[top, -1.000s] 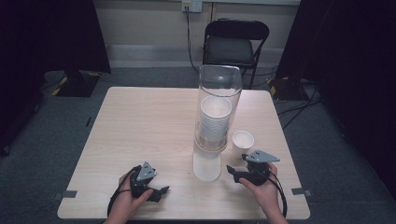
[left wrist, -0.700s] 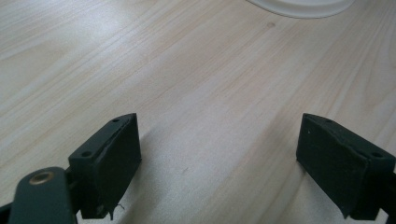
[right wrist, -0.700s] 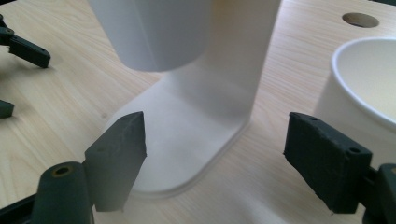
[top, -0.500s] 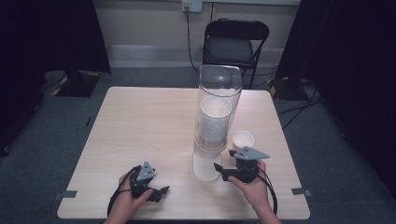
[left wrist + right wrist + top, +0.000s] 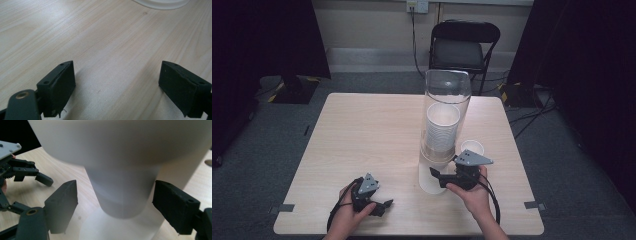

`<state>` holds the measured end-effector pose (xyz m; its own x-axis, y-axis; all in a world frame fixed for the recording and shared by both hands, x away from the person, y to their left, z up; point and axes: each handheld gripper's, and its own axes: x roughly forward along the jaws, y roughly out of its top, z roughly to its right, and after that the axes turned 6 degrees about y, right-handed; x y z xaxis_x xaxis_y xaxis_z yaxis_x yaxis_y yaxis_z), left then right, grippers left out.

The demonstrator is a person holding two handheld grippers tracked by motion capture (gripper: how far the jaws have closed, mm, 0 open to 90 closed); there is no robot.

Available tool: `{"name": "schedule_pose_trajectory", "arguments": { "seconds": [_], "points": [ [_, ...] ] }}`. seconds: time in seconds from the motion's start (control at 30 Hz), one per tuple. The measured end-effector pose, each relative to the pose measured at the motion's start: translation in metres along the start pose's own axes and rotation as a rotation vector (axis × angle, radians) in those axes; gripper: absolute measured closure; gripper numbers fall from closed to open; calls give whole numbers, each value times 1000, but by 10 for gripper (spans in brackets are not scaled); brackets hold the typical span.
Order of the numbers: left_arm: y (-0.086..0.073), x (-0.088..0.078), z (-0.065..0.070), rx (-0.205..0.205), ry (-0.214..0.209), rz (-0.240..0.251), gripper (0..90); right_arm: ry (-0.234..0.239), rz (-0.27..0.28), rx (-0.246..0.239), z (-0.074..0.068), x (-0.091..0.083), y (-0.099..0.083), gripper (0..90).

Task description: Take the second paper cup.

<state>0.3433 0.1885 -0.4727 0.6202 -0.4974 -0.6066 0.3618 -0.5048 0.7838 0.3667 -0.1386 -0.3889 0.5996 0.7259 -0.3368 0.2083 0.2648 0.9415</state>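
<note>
Right gripper view showed the right claw (image 5: 113, 207) spread wide around the narrow neck of the cup dispenser (image 5: 443, 130), right of centre on the surface (image 5: 362, 130), likely light, smooth, tippy; the left claw (image 5: 117, 87) gaped empty.

We find no legible text, label, brand, number or sign in any view. The desk (image 5: 362, 135), the clear tube (image 5: 445, 100), the cups (image 5: 442, 120) and the grey plates on the hand-held grippers carry no readable marking. The wall outlet (image 5: 417, 5) is too small to read.
</note>
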Motion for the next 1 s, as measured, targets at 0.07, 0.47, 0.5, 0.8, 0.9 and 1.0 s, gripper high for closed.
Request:
{"name": "schedule_pose_trajectory", "arguments": {
  "seconds": [0.07, 0.47, 0.5, 0.8, 0.9, 1.0],
  "points": [
    [0, 0, 0, 0, -1, 0, 133, -5, 11, 2, 0, 1, 2, 191],
    [0, 0, 0, -2, 0, 1, 133, -27, 57, -14, 6, 10, 7, 218],
    [0, 0, 0, -2, 0, 1, 133, -27, 57, -14, 6, 10, 7, 218],
    [0, 0, 0, -3, 0, 1, 133, -21, 86, -34, 4, 11, 5, 284],
    [0, 0, 0, -2, 0, 1, 133, -22, 86, -33, 3, 12, 5, 294],
    [0, 0, 0, 0, 0, 0, 133, -10, 90, -35, 5, 12, 3, 306]
  ]
}}
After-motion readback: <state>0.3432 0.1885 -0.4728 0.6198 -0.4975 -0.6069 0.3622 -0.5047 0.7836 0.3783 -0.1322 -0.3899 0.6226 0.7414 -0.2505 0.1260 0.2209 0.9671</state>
